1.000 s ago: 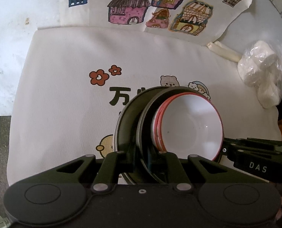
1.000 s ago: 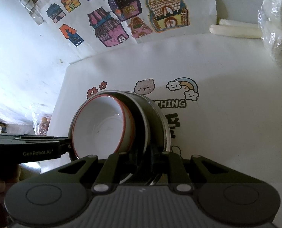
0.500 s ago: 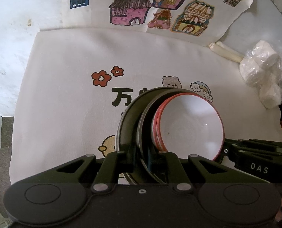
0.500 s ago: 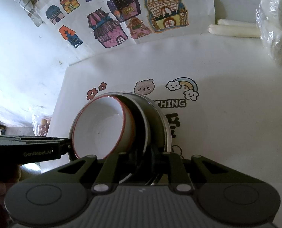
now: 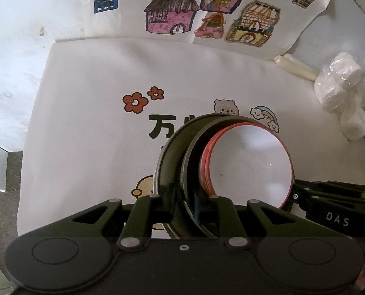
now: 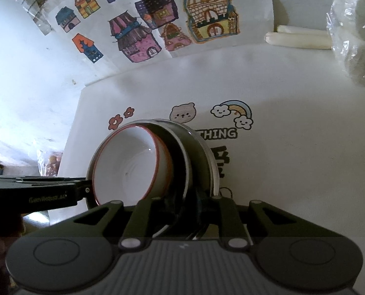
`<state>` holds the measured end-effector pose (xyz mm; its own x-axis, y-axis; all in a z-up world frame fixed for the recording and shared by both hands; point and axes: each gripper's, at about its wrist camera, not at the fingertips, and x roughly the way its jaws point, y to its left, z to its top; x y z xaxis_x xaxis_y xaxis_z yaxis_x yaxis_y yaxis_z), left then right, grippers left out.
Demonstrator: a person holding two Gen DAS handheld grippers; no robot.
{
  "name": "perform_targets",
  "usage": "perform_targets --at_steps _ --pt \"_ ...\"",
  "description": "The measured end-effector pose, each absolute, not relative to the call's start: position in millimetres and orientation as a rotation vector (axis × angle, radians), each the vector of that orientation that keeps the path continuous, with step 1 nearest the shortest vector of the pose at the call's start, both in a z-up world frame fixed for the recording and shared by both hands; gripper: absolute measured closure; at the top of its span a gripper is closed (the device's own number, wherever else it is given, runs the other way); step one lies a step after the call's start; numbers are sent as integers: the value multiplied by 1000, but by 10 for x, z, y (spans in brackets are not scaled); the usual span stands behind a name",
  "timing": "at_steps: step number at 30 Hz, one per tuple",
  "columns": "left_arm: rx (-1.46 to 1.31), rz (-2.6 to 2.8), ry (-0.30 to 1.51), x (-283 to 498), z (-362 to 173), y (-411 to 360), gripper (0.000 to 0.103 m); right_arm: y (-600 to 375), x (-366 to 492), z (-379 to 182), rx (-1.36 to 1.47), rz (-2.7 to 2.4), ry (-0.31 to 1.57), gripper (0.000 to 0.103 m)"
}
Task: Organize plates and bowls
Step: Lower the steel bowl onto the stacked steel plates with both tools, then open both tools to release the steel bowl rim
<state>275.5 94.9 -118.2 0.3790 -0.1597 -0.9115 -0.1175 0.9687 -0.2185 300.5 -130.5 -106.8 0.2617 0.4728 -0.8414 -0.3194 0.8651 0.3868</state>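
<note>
We see the left gripper (image 5: 186, 205) and right gripper (image 6: 186, 205) each clamped on the dark bowls' (image 5: 175, 162) rims. A red-rimmed white bowl (image 5: 250, 164) nests inside, above the printed cloth (image 5: 89, 103).

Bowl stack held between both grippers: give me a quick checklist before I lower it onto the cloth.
1. Left gripper clamped on the dark outer bowls: ok.
2. Right gripper clamped on the opposite rim: ok.
3. Red-rimmed white bowl nested inside: ok.
4. Stack level: not ok, it appears tipped on edge.
5. Printed cloth free of objects beyond the stack: ok.
6. Plastic bag well apart from the stack: ok.
</note>
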Motion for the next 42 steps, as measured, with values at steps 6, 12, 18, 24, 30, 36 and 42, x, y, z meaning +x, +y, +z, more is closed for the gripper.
perform_targets --at_steps 6,12,18,24,30,36,42 --pt "-249 -15 1184 2763 -1169 945 85 -1310 2993 -1067 153 529 1188 84" --pt "-240 -6 1160 2767 -1120 980 79 -1314 2993 -1069 158 523 1186 84" --pt "-235 -2 1157 2751 -1119 957 78 -1326 2987 -1063 161 516 1182 83" --pt "-214 38 1140 2729 -1091 976 54 -1375 2972 -1024 176 505 1171 80" --pt "-217 79 1095 2677 -1031 1123 26 -1440 2922 -979 172 454 1154 46" --pt "-226 99 1061 2602 -953 1119 17 -1520 2882 -877 177 459 1122 36" --pt "-237 103 1005 2483 -846 1060 1 -1603 2818 -716 179 500 1067 17"
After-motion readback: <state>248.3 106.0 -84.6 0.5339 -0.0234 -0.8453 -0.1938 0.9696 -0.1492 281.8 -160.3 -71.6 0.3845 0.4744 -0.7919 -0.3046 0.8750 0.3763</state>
